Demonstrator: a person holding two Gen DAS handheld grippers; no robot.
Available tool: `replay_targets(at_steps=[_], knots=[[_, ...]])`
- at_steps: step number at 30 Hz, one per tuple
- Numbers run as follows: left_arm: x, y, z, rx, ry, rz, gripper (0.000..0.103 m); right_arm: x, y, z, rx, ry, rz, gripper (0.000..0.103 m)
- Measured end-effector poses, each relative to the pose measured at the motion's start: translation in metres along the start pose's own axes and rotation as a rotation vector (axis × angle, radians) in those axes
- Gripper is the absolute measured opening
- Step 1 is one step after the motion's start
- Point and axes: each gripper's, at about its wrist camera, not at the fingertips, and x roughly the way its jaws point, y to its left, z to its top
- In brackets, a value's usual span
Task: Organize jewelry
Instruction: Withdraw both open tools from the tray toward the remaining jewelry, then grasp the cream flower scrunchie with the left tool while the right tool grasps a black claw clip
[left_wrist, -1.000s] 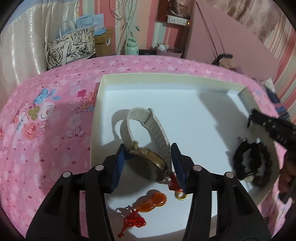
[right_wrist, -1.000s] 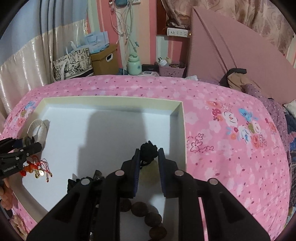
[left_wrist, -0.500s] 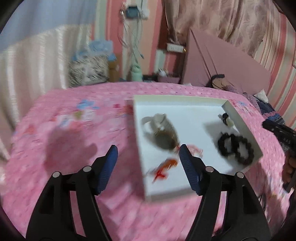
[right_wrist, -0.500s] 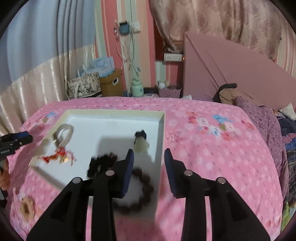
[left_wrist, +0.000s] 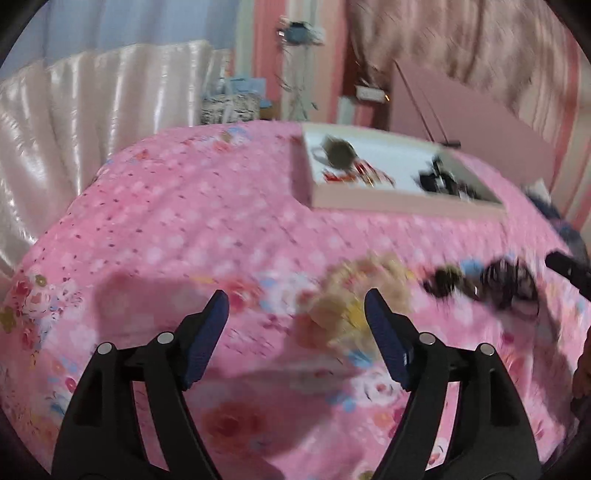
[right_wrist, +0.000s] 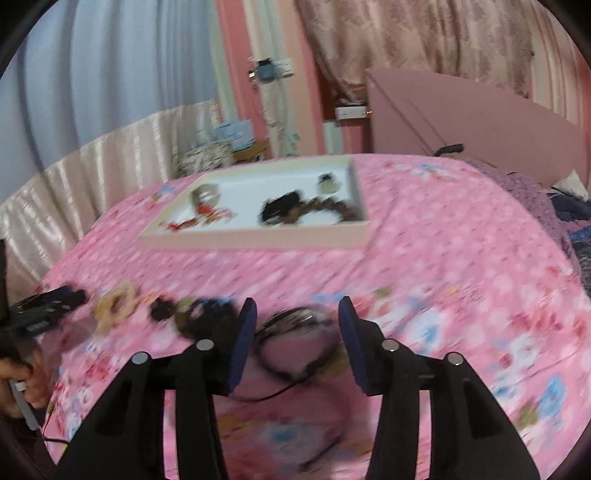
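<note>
While both tools gape empty, jaws just widened, your right tool hovers over the thin bangle on the bed; your left tool nears the pale bracelet.

Pink-and-cream striped wall, pale blue curtain above glossy cream drape, patterned pink curtain, flowered pink bedspread, wall socket with cables, cardboard box
</note>
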Motion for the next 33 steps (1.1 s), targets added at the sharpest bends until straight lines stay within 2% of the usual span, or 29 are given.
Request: replay_targets(at_steps=[5, 9, 14, 22, 25, 27, 33], knots=[[0.004, -0.010, 0.001, -0.009, 0.016, -0.035, 0.075, 0.009, 0.034, -0.006, -0.029, 0.025, 0.043, 0.048], [0.014, -0.009, -0.001, -0.043, 0.043, -0.038, 0.075, 0.018, 0.055, -0.008, -0.056, 0.045, 0.032, 0.048], [0.022, -0.005, -0.007, -0.073, 0.077, -0.059, 0.076, 0.039, 0.057, -0.008, -0.050, 0.097, -0.011, 0.048], [0.033, -0.008, -0.006, -0.074, 0.116, -0.108, 0.075, 0.049, 0.057, -0.007, -0.042, 0.126, -0.001, 0.047], [0.036, -0.012, -0.005, -0.070, 0.121, -0.126, 0.066, 0.049, 0.056, -0.008, -0.034, 0.124, 0.007, 0.047], [0.037, -0.014, -0.005, -0.065, 0.122, -0.144, 0.055, 0.048, 0.056, -0.008, -0.033, 0.119, 0.011, 0.047], [0.038, -0.010, -0.005, -0.089, 0.116, -0.197, 0.030, 0.044, 0.056, -0.006, -0.036, 0.101, 0.033, 0.047]])
